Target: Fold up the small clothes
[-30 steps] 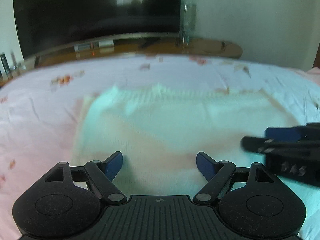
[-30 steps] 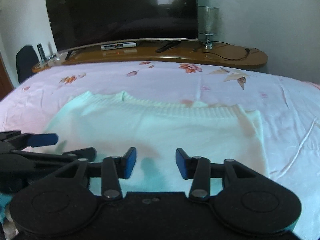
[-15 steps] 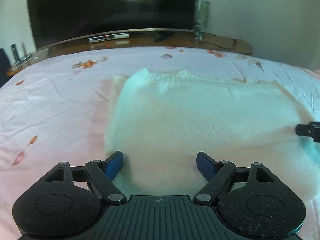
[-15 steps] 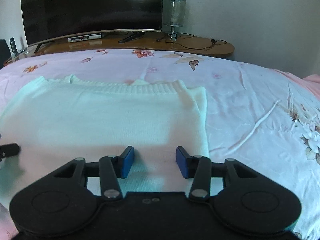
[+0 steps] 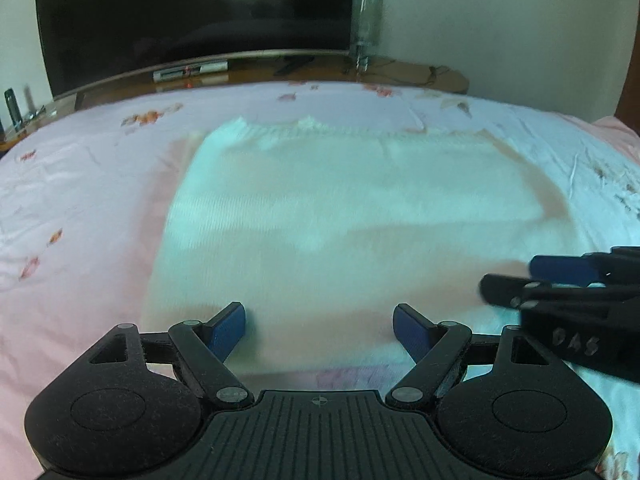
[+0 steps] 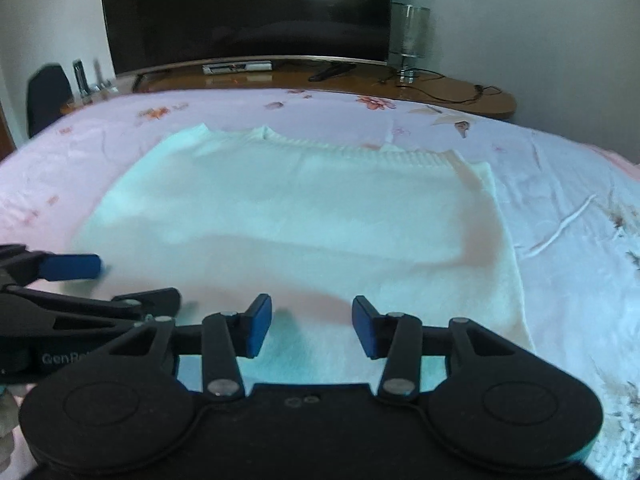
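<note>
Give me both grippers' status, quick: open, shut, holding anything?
Left gripper: open, holding nothing, fingers over the white sweater.
Right gripper: open, holding nothing, over the same sweater.

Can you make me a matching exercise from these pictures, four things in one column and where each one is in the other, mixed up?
Things:
1. white knitted top
2. television
3. glass lamp
4. left gripper

Places:
A. on the wooden shelf, right of the screen
B. open, at the garment's near edge
C. flat on the pink floral bedsheet
D. against the wall beyond the bed

Pairs: 1-C, 2-D, 3-A, 4-B
</note>
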